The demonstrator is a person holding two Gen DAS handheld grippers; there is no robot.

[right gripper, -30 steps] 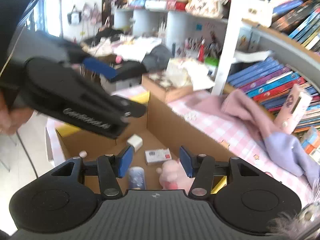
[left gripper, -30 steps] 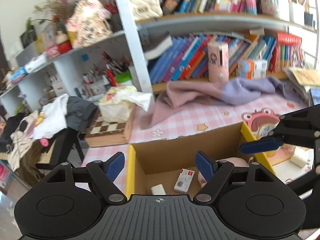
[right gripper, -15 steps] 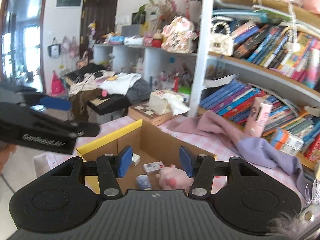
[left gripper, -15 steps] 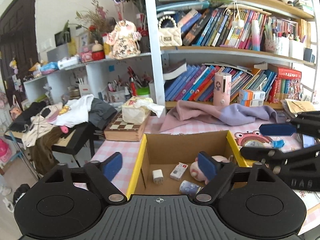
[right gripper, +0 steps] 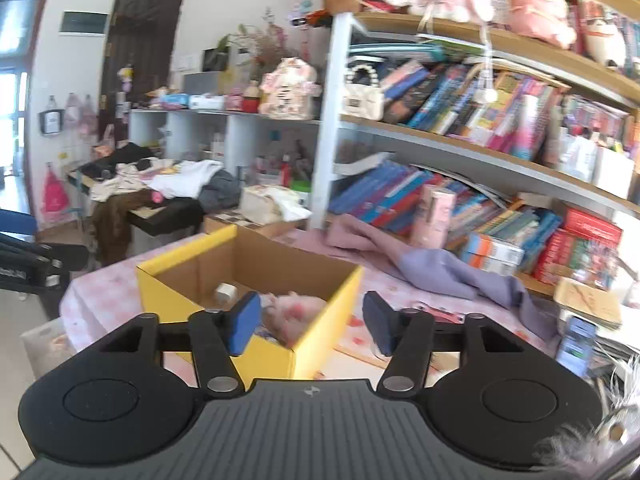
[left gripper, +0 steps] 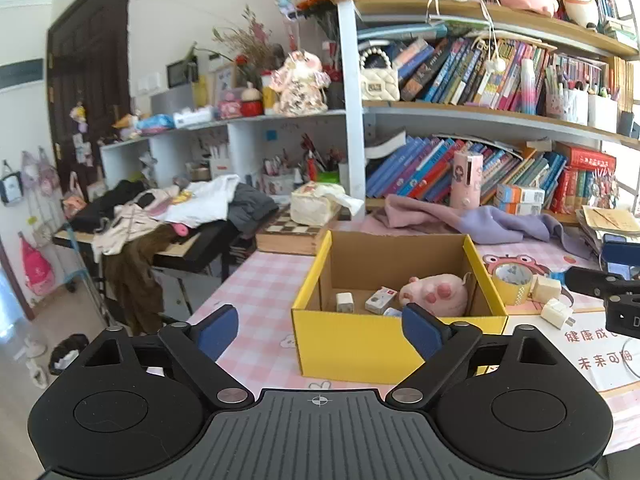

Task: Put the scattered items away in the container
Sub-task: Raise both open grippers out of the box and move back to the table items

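Both claws have backed away from the box (left gripper: pixel 394 336); a second ago they hung right over it. The left claw (left gripper: pixel 318 330) has just been opening and gapes empty; the right claw (right gripper: pixel 312 326) has also widened, nothing between its pads. Inside the box lie a charger (left gripper: pixel 344 302), a small carton (left gripper: pixel 380 299) and a pink plush (left gripper: pixel 436 294). Tape (left gripper: pixel 512 282) and two plugs (left gripper: pixel 554 300) sit right of it on the checked bench (left gripper: pixel 256 292), likely next. Bookshelves (left gripper: pixel 480 120) stand behind, a clothes-heaped desk (left gripper: pixel 180 216) at left

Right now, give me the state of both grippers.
Left gripper: open, empty, fingers have just been opening.
Right gripper: open, empty, fingers have just been opening.
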